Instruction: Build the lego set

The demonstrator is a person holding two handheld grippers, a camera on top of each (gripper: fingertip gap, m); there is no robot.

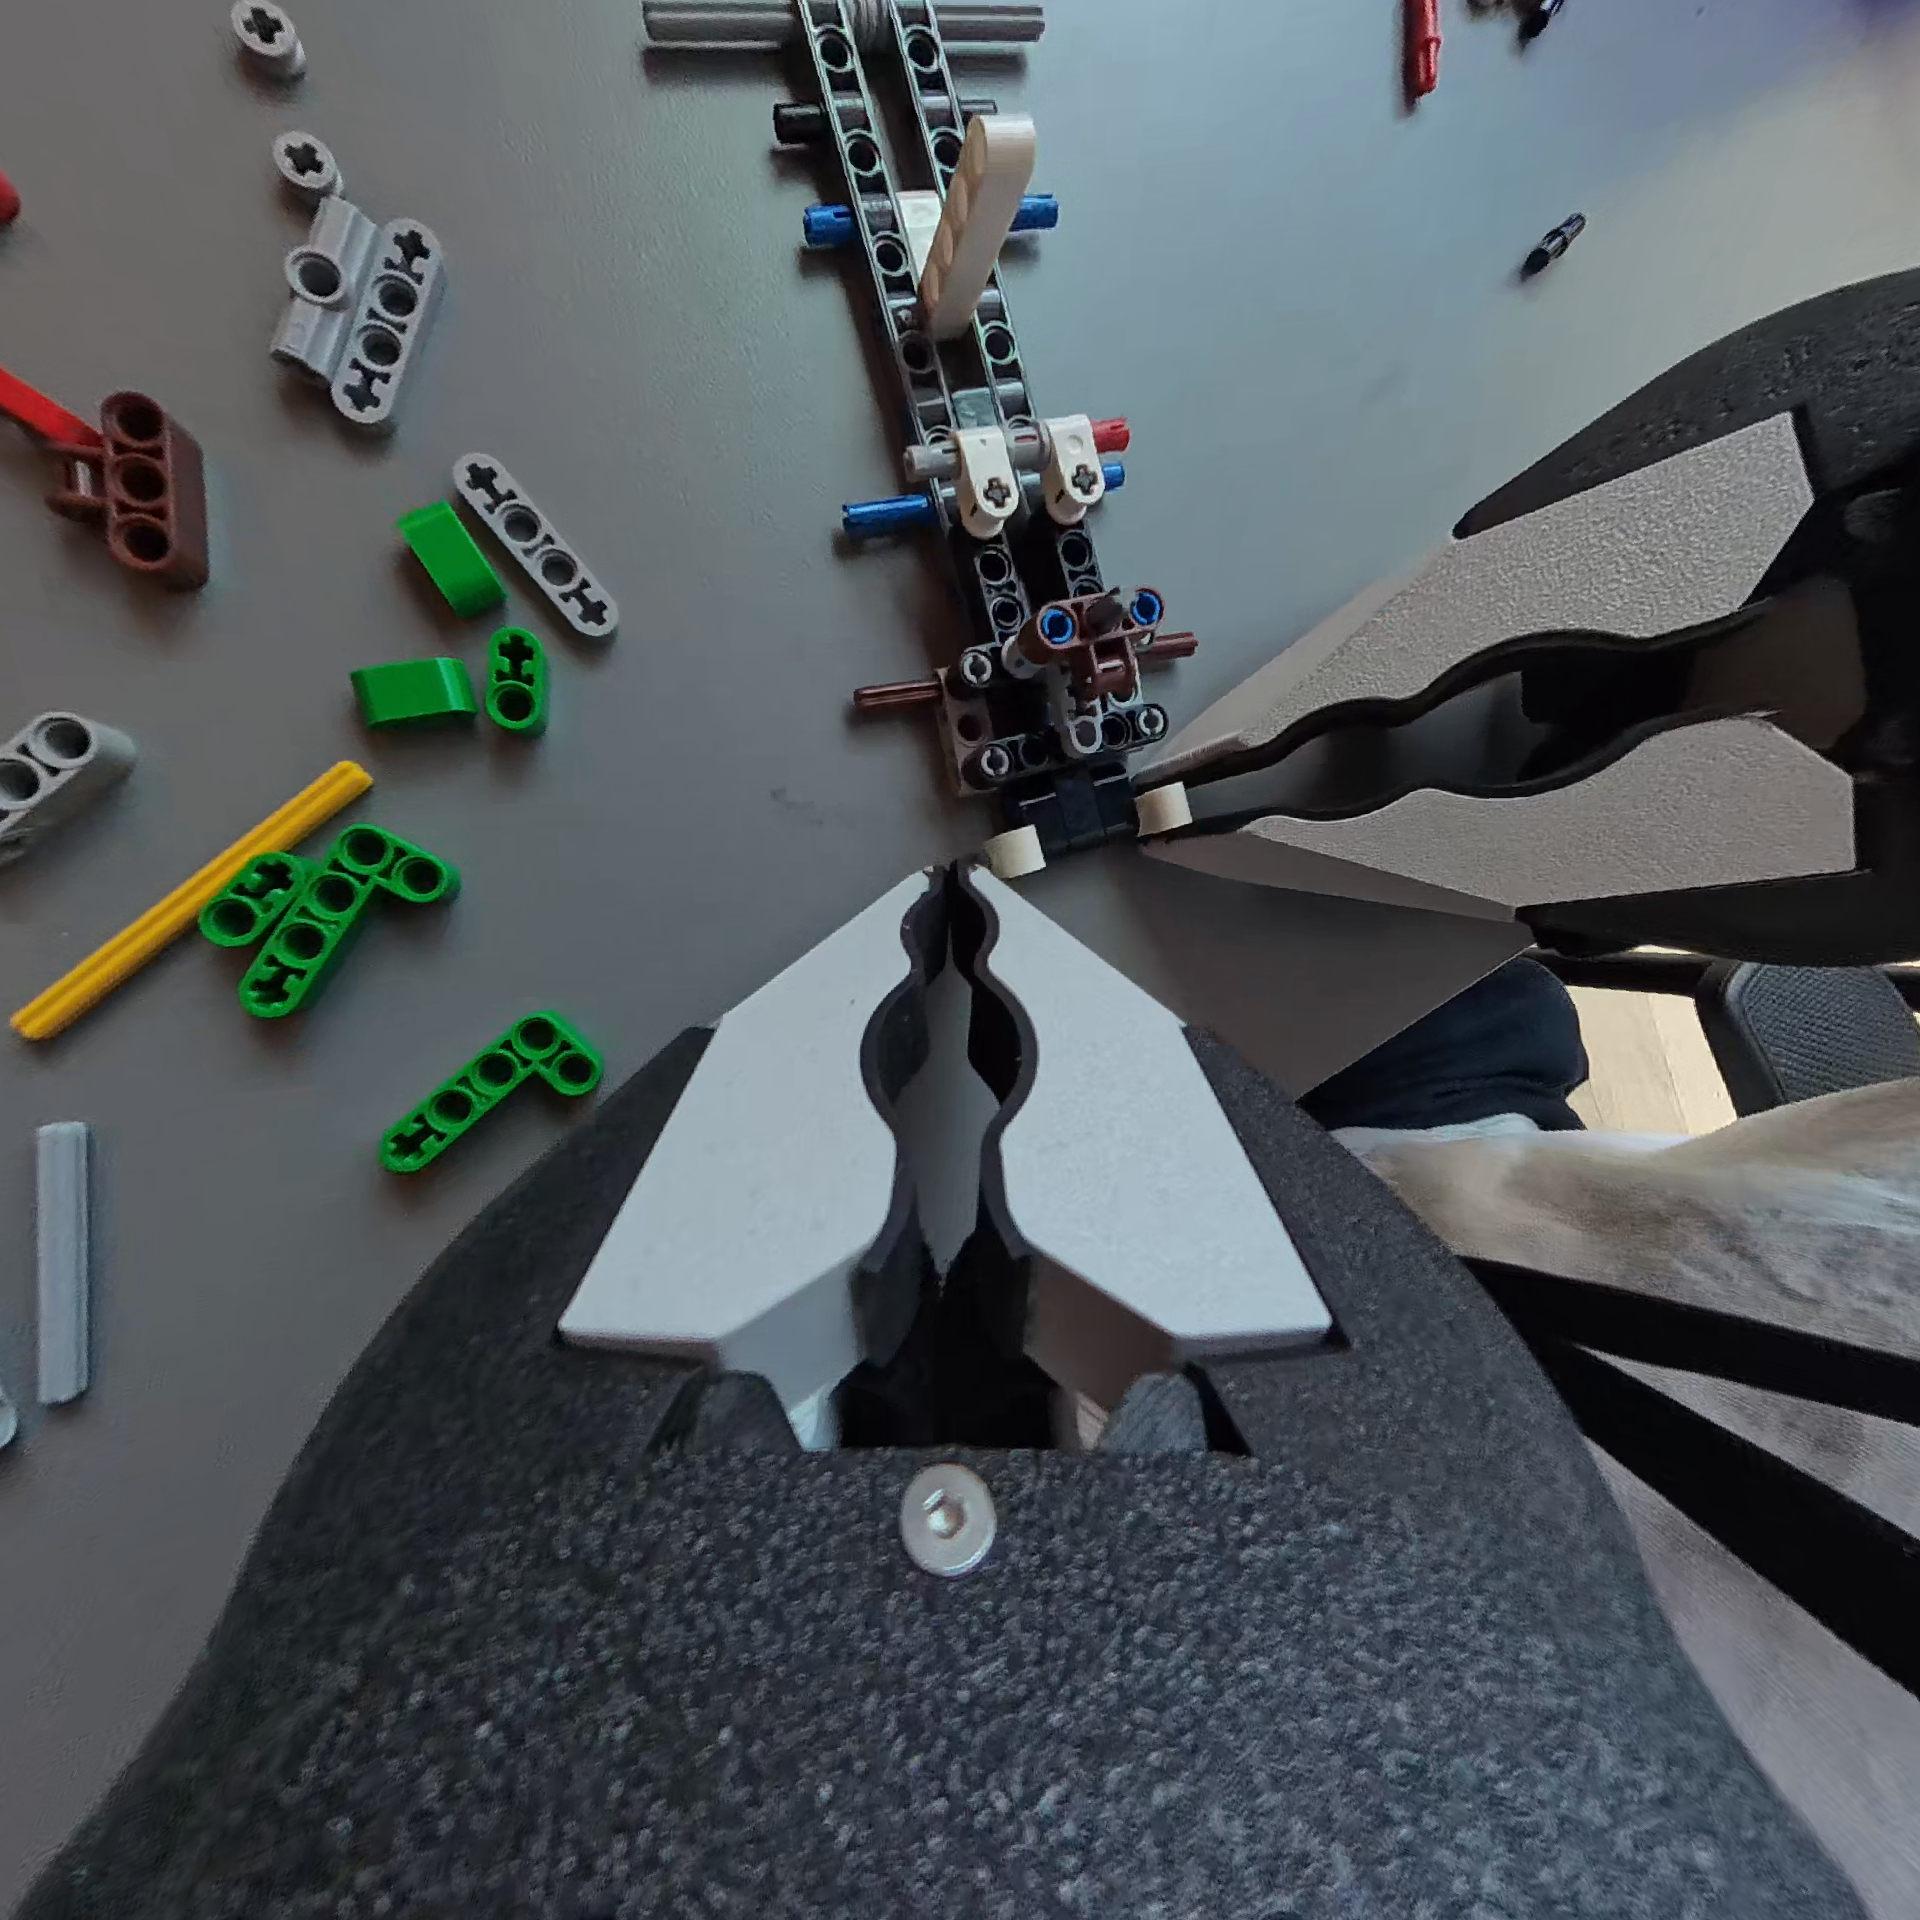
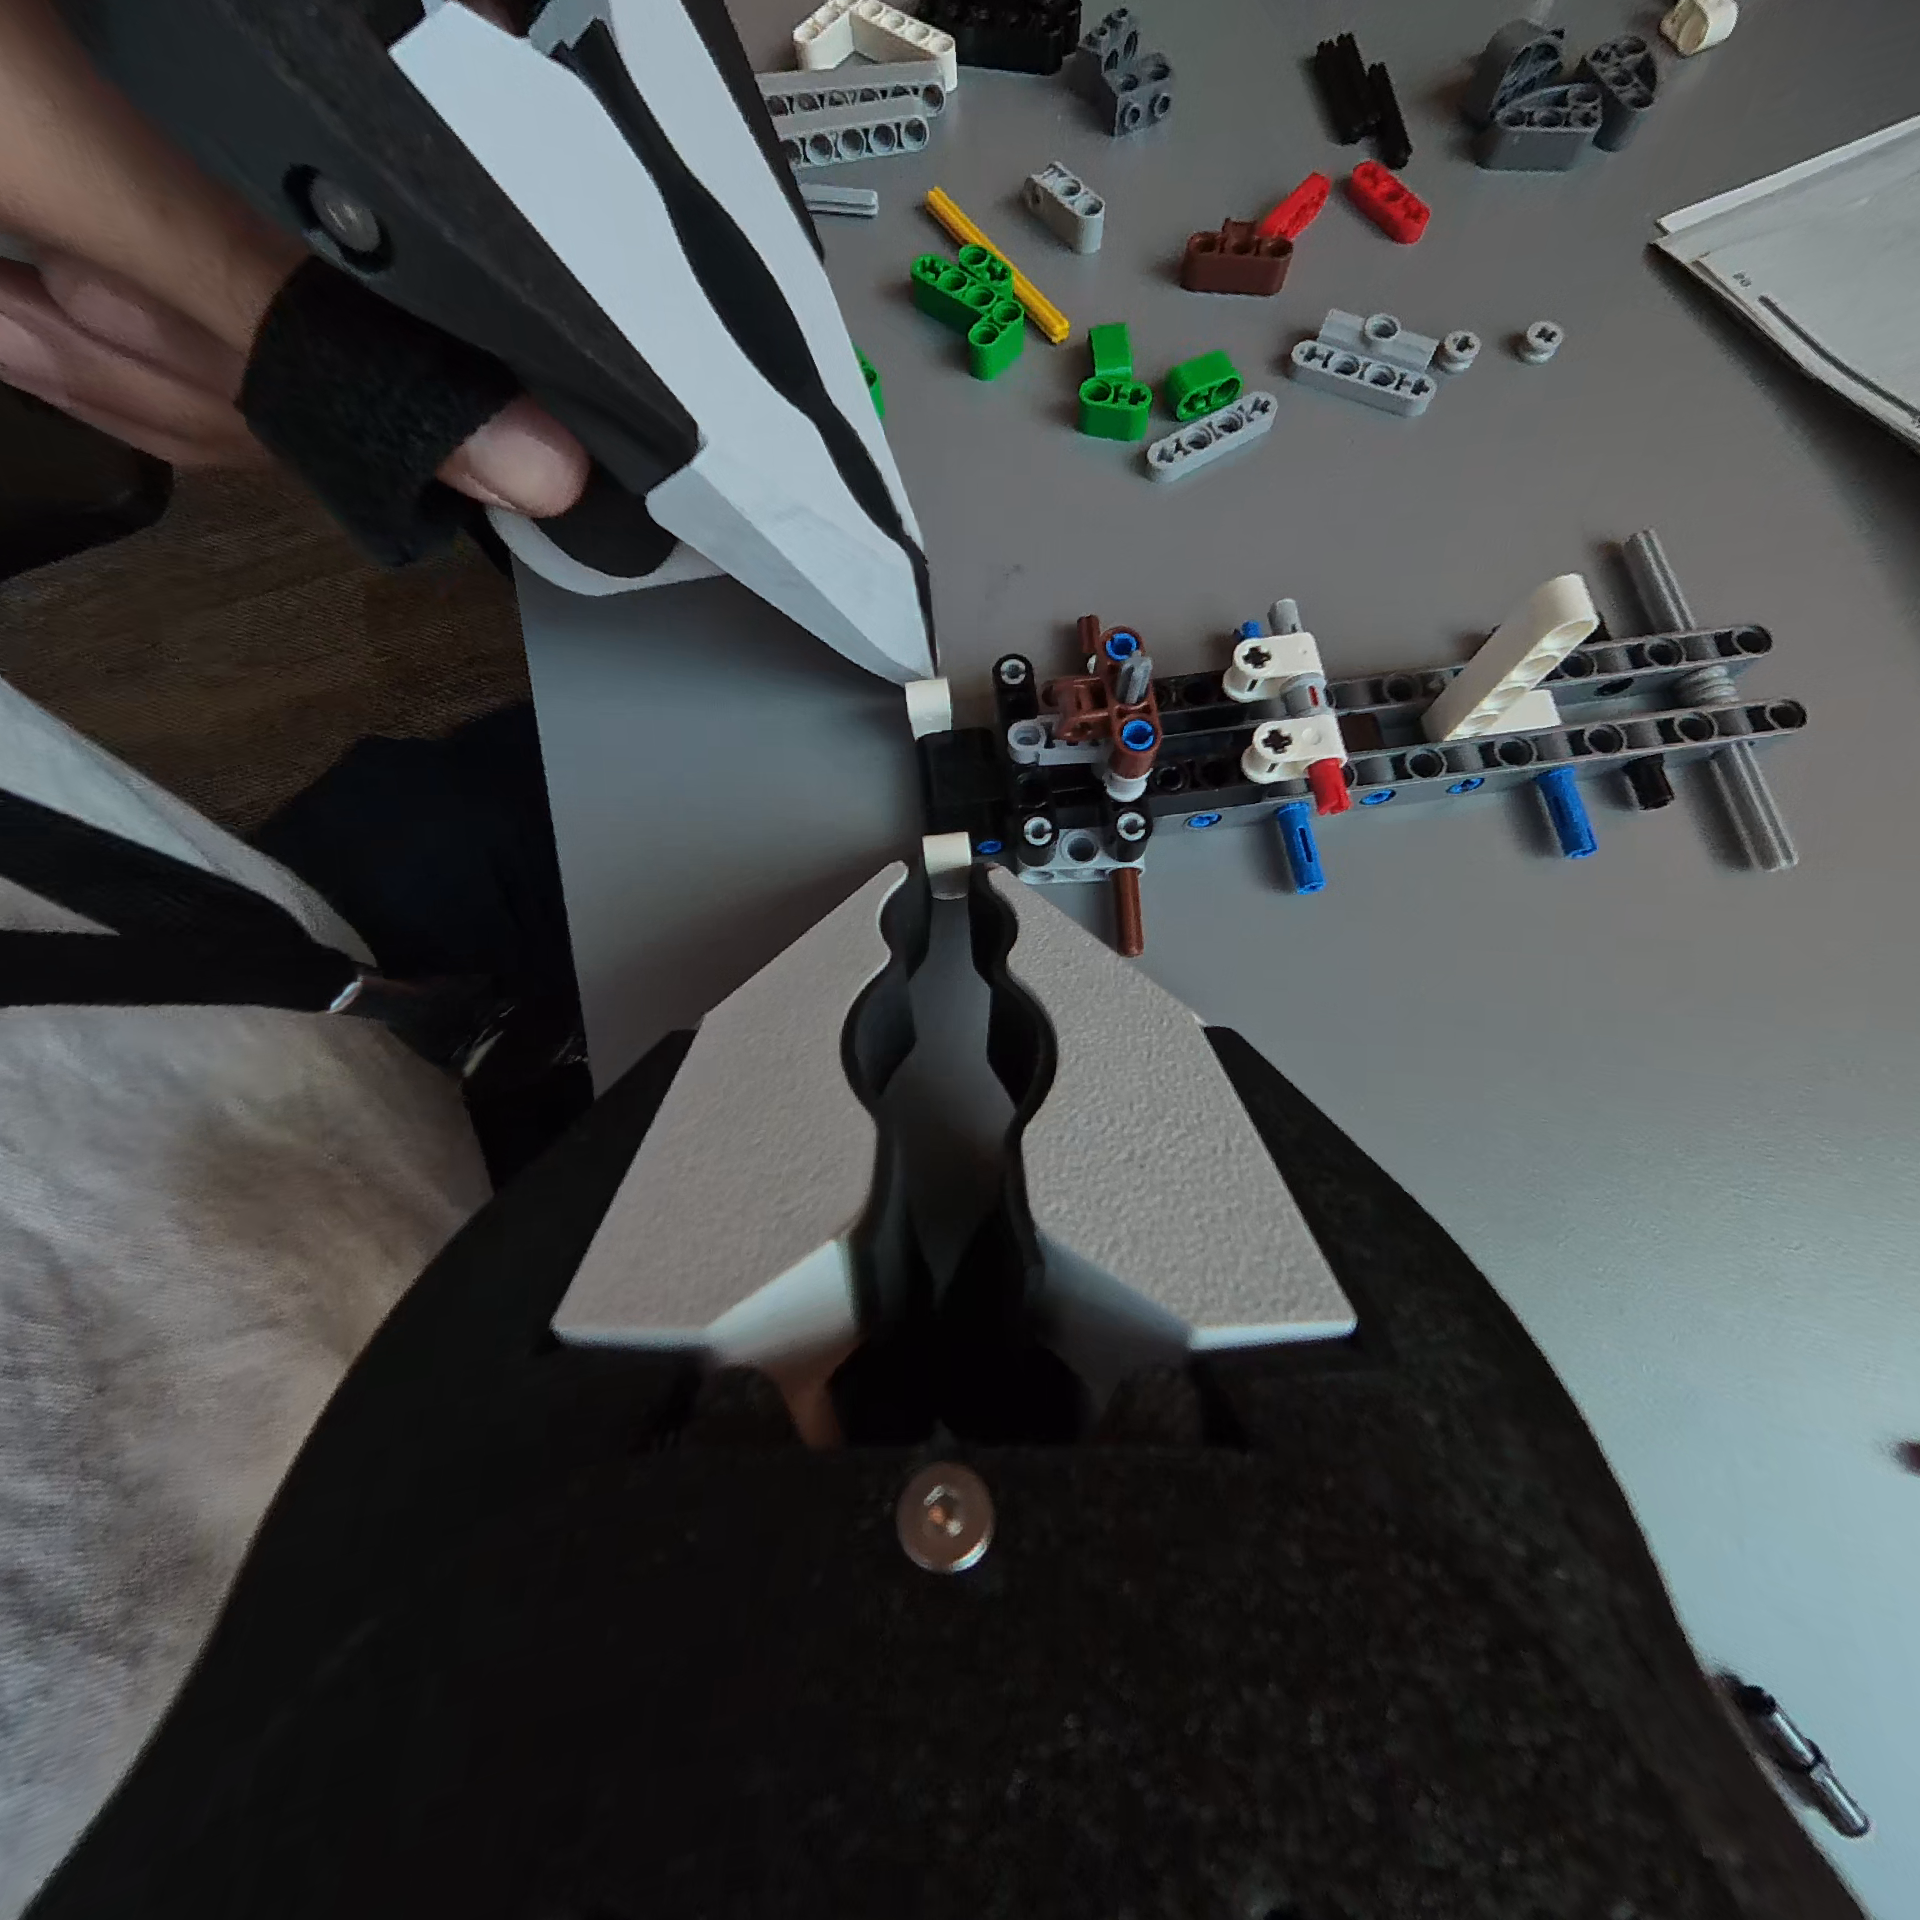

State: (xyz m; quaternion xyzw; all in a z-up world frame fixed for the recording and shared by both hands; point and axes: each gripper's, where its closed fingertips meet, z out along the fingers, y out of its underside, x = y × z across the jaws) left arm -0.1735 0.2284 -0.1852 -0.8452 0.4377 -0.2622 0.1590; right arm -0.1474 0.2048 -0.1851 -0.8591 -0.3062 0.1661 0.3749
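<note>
The left gripper (image 1: 951,868) is closed on nothing, its tips just beside one cream bush (image 1: 1013,852). The right gripper (image 2: 943,883) is nipped on the other cream bush (image 2: 945,862) at the beam assembly (image 2: 1351,727). Gripped so near the tips, that bush could slip, or the assembly be dragged askew. Loose green pieces (image 1: 312,914) lie farther off.
</note>
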